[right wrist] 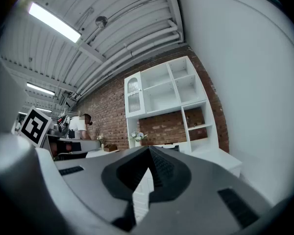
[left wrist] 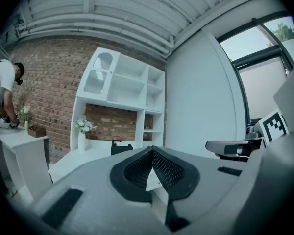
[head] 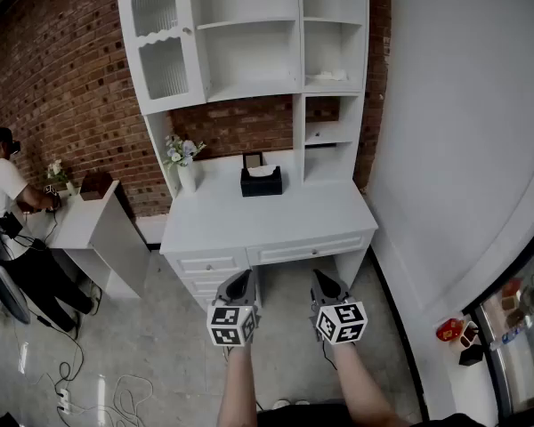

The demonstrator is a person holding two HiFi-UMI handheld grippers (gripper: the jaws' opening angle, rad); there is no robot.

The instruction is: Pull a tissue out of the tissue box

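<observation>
The black tissue box (head: 261,181) stands at the back of the white desk (head: 276,216), with a white tissue (head: 262,172) poking out of its top. My left gripper (head: 240,280) and right gripper (head: 325,278) hover side by side in front of the desk drawers, well short of the box. Both are shut with nothing in them. In the left gripper view the jaws of the left gripper (left wrist: 152,149) meet at the tips, and the tissue box (left wrist: 121,148) shows far off, just to their left. In the right gripper view the right gripper (right wrist: 148,148) is likewise closed tip to tip.
A white vase of flowers (head: 185,161) stands left of the box. A white hutch (head: 249,34) with shelves rises over the desk. A person (head: 9,221) works at a smaller white table (head: 93,225) on the left. Cables (head: 67,385) lie on the floor. A white wall (head: 463,149) closes the right side.
</observation>
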